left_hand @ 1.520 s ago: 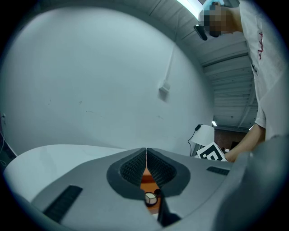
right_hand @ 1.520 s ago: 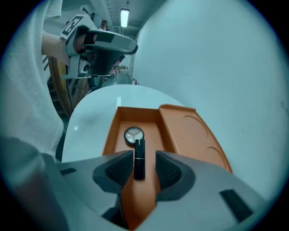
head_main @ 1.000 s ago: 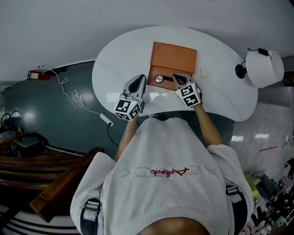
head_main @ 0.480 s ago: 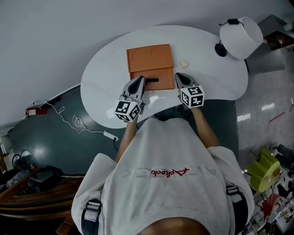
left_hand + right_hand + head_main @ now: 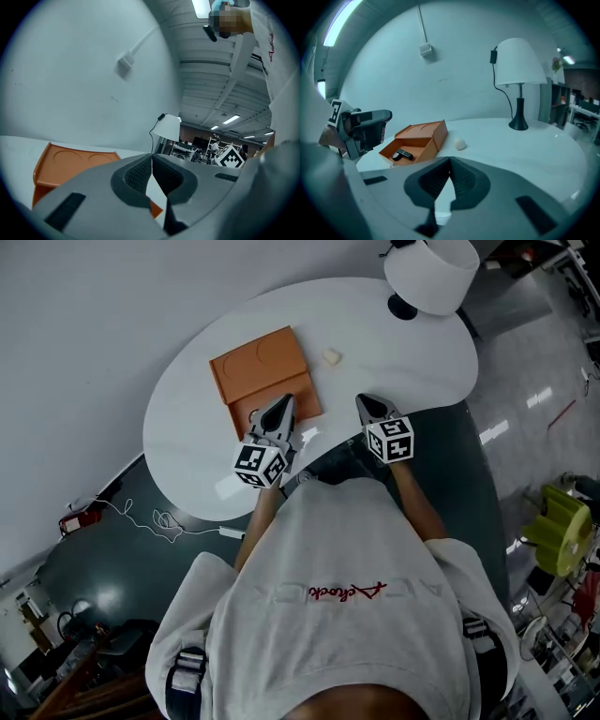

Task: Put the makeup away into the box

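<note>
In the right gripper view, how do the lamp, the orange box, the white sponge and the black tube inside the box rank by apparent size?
1. white table lamp, though it stands farthest away
2. orange box
3. white sponge and black tube: both tiny and about alike, so I leave them unranked.

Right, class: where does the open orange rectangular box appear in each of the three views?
Head view: orange box, upper left of centre on the white oval table.
Left gripper view: lower left, beyond the jaws.
Right gripper view: left of centre, lid raised.
Shared landmark: white-shaded table lamp, in all three.
</note>
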